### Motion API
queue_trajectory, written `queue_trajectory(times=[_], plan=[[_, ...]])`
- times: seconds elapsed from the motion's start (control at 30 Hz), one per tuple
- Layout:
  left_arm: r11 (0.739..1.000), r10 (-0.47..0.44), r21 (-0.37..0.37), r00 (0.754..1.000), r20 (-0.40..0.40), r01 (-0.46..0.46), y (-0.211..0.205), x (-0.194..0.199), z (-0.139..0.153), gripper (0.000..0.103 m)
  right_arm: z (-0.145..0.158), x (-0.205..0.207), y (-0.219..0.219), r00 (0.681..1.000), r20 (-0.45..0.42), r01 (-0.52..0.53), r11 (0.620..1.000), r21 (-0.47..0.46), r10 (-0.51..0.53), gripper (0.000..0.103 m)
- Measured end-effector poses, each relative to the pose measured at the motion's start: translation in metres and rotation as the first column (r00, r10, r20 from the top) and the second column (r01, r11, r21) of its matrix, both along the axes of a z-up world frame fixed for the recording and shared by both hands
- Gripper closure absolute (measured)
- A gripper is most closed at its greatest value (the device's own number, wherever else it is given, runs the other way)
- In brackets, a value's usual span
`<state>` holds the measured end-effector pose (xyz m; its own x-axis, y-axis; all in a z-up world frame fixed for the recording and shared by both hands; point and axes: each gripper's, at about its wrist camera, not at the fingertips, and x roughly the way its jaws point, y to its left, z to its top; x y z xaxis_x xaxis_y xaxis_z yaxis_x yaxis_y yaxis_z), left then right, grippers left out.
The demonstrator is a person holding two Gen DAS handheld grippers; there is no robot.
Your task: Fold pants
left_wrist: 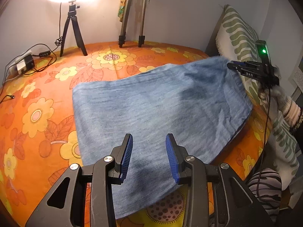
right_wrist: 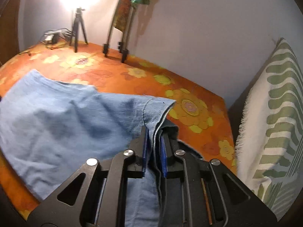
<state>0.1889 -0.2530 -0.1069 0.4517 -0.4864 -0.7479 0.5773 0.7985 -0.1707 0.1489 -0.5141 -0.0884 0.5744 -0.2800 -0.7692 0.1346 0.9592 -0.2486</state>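
Note:
Light blue denim pants (left_wrist: 151, 106) lie partly folded on an orange flowered bedspread (left_wrist: 37, 117). My left gripper (left_wrist: 149, 143) is open and empty, its blue pads just above the near part of the pants. My right gripper (right_wrist: 154, 140) is shut on a hemmed edge of the pants (right_wrist: 56, 124) and holds it lifted off the bed. The right gripper also shows in the left wrist view (left_wrist: 234, 66) at the far right corner of the pants, which looks blurred there.
A small black tripod with a bright lamp (left_wrist: 73, 30) and a large tripod (left_wrist: 132, 19) stand at the far wall. A power strip and cables (left_wrist: 24, 64) lie at far left. A green-striped pillow (left_wrist: 244, 37) leans on the right.

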Motion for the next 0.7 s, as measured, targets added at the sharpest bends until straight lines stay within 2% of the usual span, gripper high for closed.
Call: queue_trajectory(times=[0.03,0.07,0.1,0.17,0.2,0.23,0.27,0.33,0.47,0.5,0.57,0.63,0.67,0.7], plan=[[1.0,0.0,0.0,1.0,0.001,0.0,0.0,0.0,0.0,0.069,0.0,0.001,-0.012,0.999,0.001,0.042,0.999,0.015,-0.042,0.062],[1.0,-0.002,0.0,1.0,0.002,0.002,-0.001,0.001,0.0,0.069,0.003,0.0,-0.027,0.996,0.017,0.086,0.994,0.062,-0.087,0.04],[1.0,-0.003,0.003,1.0,0.004,0.003,-0.001,0.001,0.0,0.069,0.006,-0.003,-0.039,0.993,0.036,0.111,0.986,0.124,-0.116,0.034],[1.0,-0.005,0.007,1.0,0.006,0.005,-0.002,0.002,0.0,0.069,0.013,-0.01,-0.07,0.98,0.069,0.156,0.937,0.311,-0.186,0.034],[1.0,-0.005,0.007,1.0,0.006,0.005,-0.003,0.002,0.0,0.069,0.015,-0.013,-0.087,0.972,0.074,0.177,0.899,0.401,-0.225,0.034],[1.0,-0.005,0.008,1.0,0.007,0.005,-0.003,0.003,0.0,0.069,0.013,-0.013,-0.095,0.967,0.066,0.19,0.873,0.45,-0.244,0.034],[1.0,-0.004,0.008,1.0,0.007,0.004,-0.003,0.003,0.0,0.069,0.009,-0.013,-0.108,0.963,0.041,0.208,0.83,0.518,-0.267,0.034],[1.0,-0.003,0.009,1.0,0.007,0.003,-0.003,0.004,0.0,0.069,-0.002,-0.007,-0.122,0.956,-0.009,0.239,0.763,0.601,-0.293,0.034],[1.0,0.002,0.012,1.0,-0.002,-0.002,-0.004,0.006,-0.002,0.069,-0.034,0.004,-0.139,0.95,-0.12,0.276,0.591,0.758,-0.29,0.034],[1.0,0.002,0.016,1.0,-0.004,-0.002,-0.004,0.006,-0.003,0.069,-0.041,0.008,-0.14,0.946,-0.144,0.29,0.567,0.771,-0.289,0.034],[1.0,0.002,0.022,1.0,-0.005,-0.002,-0.005,0.007,-0.004,0.069,-0.054,0.018,-0.137,0.938,-0.194,0.328,0.56,0.761,-0.286,0.034],[1.0,0.002,0.024,1.0,-0.004,-0.002,-0.006,0.007,-0.003,0.069,-0.059,0.027,-0.13,0.939,-0.198,0.331,0.582,0.743,-0.28,0.041],[1.0,0.002,0.023,1.0,0.0,-0.002,-0.006,0.007,-0.002,0.069,-0.058,0.03,-0.122,0.945,-0.185,0.318,0.611,0.725,-0.272,0.058],[1.0,0.001,0.022,1.0,0.003,-0.001,-0.006,0.007,-0.002,0.069,-0.054,0.031,-0.115,0.949,-0.171,0.306,0.647,0.698,-0.265,0.064]])
